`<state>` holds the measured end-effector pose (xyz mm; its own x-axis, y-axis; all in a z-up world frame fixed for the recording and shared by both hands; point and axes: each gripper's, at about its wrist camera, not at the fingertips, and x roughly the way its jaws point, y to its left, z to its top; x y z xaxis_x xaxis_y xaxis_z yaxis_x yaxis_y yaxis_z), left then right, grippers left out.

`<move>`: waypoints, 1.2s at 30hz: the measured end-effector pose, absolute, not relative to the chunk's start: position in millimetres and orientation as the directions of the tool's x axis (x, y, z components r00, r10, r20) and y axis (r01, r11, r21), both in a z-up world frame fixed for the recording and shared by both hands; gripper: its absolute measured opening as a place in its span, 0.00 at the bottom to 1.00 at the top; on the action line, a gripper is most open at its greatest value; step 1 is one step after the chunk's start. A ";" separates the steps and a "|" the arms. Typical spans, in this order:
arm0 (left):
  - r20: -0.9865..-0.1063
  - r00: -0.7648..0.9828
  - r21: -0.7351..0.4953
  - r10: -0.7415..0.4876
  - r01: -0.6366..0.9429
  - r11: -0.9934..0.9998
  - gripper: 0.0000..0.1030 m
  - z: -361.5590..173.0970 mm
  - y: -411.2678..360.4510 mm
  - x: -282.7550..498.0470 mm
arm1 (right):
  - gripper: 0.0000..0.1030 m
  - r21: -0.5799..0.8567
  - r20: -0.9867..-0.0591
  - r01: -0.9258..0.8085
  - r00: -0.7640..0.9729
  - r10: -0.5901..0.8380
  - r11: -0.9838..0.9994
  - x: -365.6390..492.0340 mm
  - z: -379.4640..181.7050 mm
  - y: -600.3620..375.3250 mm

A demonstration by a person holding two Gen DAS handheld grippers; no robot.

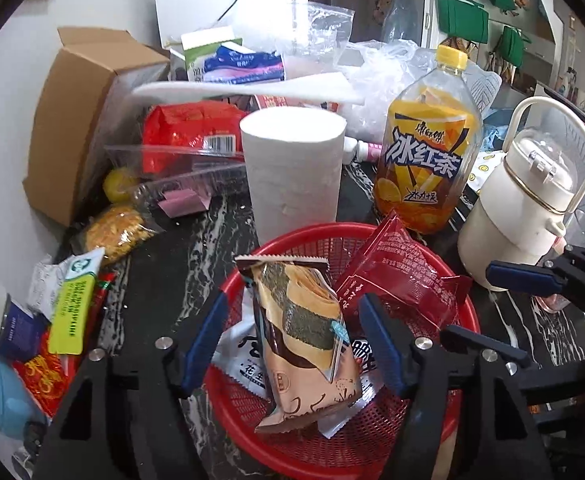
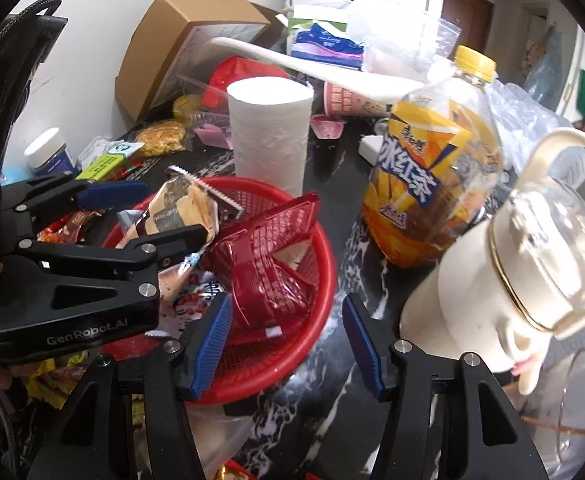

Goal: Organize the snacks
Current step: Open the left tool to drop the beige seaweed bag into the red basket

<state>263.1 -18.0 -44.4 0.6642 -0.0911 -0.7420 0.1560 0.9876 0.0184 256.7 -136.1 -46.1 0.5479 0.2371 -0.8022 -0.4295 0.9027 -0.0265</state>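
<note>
L gripper (image 1: 292, 344) sits nearest, over the red basket (image 1: 466, 320). Its blue pads stand apart, w/ the tan seaweed-roll packet (image 1: 306, 340) standing between them but a visible gap at each pad, so nothing is clamped. Packet leans upright inside the basket, its serrated top toward 12 o'clock. Under it, a white packet w/ black lettering (image 1: 244, 360) lies flat on the basket floor. At 2 o'clock from the tan one, a dark red packet (image 1: 404, 276) leans on the basket's far-right wall.

R gripper (image 2: 286, 344) hangs at the basket's 5 o'clock edge, jaws roughly half apart, empty; btwn them only basket rim and dark marbled tabletop (image 2: 332, 400). In the R view the dark red packet lies just ahead of its left pad, at 11 o'clock.

Step, as I judge it: drop-off. Both packets look delivered into the basket, both tools free of them.

Beyond the basket, 12 o'clock: white paper roll (image 1: 292, 168), upright, just behind the rim. At 2 o'clock, yellow-capped iced tea bottle (image 1: 428, 152); at 3 o'clock, cream kettle (image 1: 520, 208).

Loose snacks are left at 9–10 o'clock of the basket: yellow noodle-like bag (image 1: 116, 232), green-and-white sachet (image 1: 72, 304), red wrappers (image 1: 44, 372) near the L edge. Farther back, a red bag (image 1: 188, 128) in a clear tray and a cardboard box (image 1: 76, 120).

Next, probably: lift L tool clear w/o tipping the tan packet, swing to 9 o'clock, pick one loose packet. Needs a wide-enough opening and a flat approach, since those packets lie crowded and overlapping.
</note>
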 end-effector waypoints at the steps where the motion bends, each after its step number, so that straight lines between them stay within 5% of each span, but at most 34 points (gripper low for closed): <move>1: -0.740 0.666 0.017 -0.092 0.156 0.988 0.65 -42.1 -18.0 261.5 | 0.56 -0.023 -0.802 -0.422 0.549 0.235 0.906 255.4 -45.1 -137.4; 31: -0.533 0.831 0.013 -0.158 0.195 0.981 0.66 84.1 -8.8 135.8 | 0.57 -0.026 -0.591 -0.333 0.766 0.254 0.942 140.1 75.3 -164.5; 36: -0.522 0.835 0.019 -0.172 0.213 0.977 0.73 90.4 -9.0 111.8 | 0.60 -0.022 -0.568 -0.331 0.781 0.261 0.943 114.9 81.2 -167.4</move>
